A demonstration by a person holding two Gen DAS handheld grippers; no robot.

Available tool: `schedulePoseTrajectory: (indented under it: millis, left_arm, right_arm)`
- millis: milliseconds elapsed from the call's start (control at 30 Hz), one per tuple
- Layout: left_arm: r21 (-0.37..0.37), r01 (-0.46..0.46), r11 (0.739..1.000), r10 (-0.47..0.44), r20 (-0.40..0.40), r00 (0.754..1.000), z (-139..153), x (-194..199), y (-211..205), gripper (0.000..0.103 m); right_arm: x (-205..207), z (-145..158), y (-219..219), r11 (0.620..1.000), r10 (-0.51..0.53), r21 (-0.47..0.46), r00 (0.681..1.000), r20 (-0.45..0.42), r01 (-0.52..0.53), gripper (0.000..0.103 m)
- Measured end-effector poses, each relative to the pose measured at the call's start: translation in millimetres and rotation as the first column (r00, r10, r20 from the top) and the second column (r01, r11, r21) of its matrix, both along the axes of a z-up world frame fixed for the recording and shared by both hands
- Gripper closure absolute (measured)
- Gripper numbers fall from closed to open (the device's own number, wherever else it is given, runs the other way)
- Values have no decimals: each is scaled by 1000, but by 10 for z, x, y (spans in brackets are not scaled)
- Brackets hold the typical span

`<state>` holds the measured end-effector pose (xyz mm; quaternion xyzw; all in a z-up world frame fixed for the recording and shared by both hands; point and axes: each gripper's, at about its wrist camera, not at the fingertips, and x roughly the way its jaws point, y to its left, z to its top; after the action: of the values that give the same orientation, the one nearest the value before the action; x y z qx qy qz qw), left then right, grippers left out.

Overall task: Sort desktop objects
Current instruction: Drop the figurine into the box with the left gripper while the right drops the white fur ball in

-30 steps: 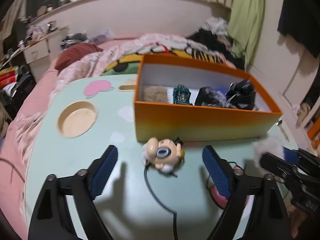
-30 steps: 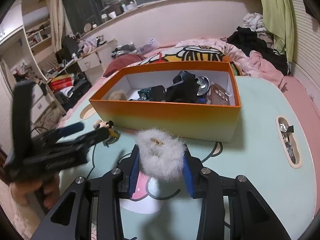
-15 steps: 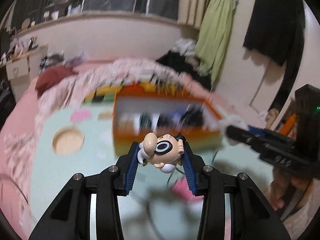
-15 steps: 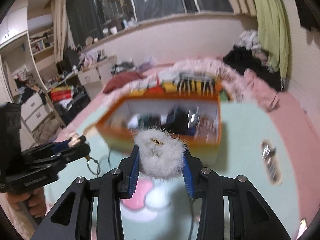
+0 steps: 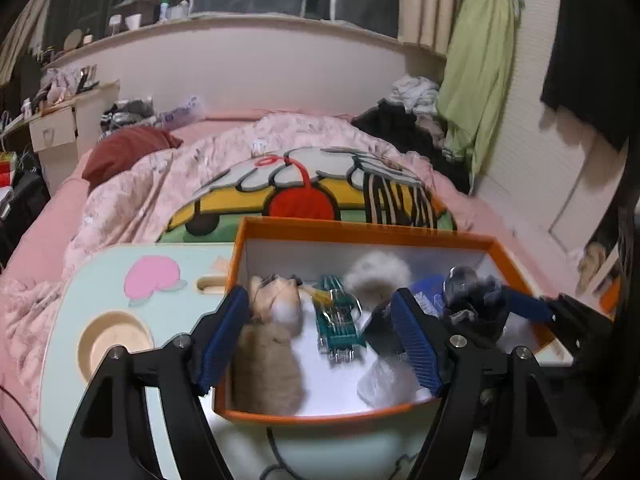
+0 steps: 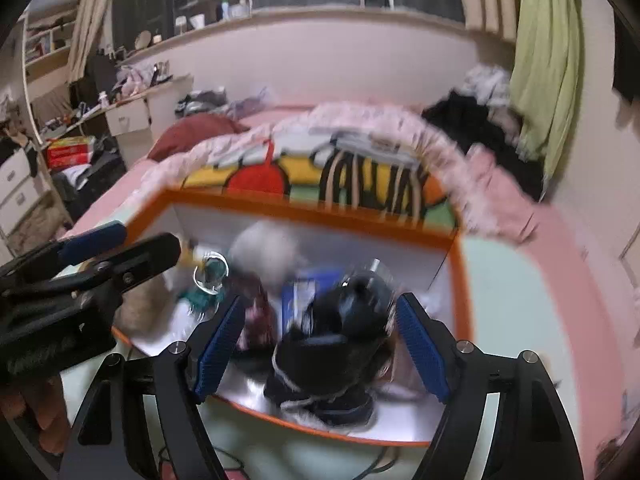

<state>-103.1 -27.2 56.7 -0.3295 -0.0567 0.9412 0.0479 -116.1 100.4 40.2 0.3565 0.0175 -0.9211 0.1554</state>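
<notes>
1. Left gripper (image 5: 320, 332) over the orange box (image 5: 360, 227): jaws just opened wide, gripping nothing; figure (image 5: 276, 300) lies in the box.
2. Right gripper (image 6: 320, 340): jaws just opened wide, empty; pompom (image 6: 264, 252) lies in the box, blurred.

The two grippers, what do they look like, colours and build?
Both look alike. The left gripper and the right gripper each have two black angular arms with triangular cut-outs and silver screw heads at the pivots. Each finger ends in a long blue ribbed pad. No cable or marking shows on either one.
</notes>
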Motion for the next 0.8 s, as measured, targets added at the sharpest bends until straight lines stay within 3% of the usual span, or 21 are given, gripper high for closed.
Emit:
schedulePoseTrajectory:
  millis: [233,367,500,633,700,800]
  left_arm:
    - [39,-3,999,3,3,1000,33,66,-50,29]
    - [114,-10,993,14,-38,999,121,225,-114,29]
    - [63,-21,998,25,-70,997,201,553,-87,21]
    - [-35,1,999,0,25,1000,-14,824,-9,21]
    - [-44,-4,999,8,95,995,-194,887,-4,21]
    - [-75,-9,997,21,170,985,-436,907,26,21]
  right_arm:
    - [103,15,24,1000,-10,5,999,-35,10,25]
    - [292,168,77,1000,-15,-6,994,-109,14,25]
    - [594,274,154,1000,-3,-10,989,-146,2,25]
    - [829,146,210,1000,6,-22,999,-53,-7,20]
    - [883,15,218,999,11,-33,1000,15,-10,14]
    - [878,-200,156,999,-5,35,996,92,1,13]
